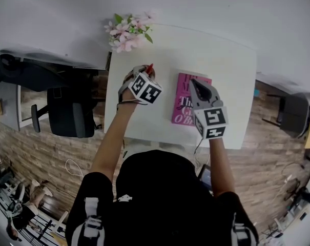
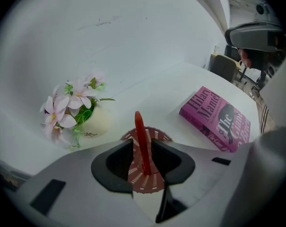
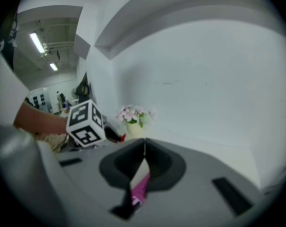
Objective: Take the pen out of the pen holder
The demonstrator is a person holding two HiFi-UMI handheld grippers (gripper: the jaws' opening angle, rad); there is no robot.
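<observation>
A person's right claw (image 1: 196,82) hovered over the near half of a pink book (image 1: 181,94) on a white desk (image 1: 195,50), its jaws drawn together at the tips with nothing between them and a strip of the pink cover showing through the gap below. Just left of the book, the left claw (image 1: 143,70) was clamped on a red pen (image 2: 140,136), which stood upright between the jaws with its tip rising past them. The red mesh pen holder (image 2: 143,184) sat directly under that claw, its rim showing on both sides of the jaws; whether the pen's lower end was inside it could not be made out. Beyond the book and to its left, a pale vase of pink flowers (image 1: 128,32) stood at the desk's far corner against the white wall.
</observation>
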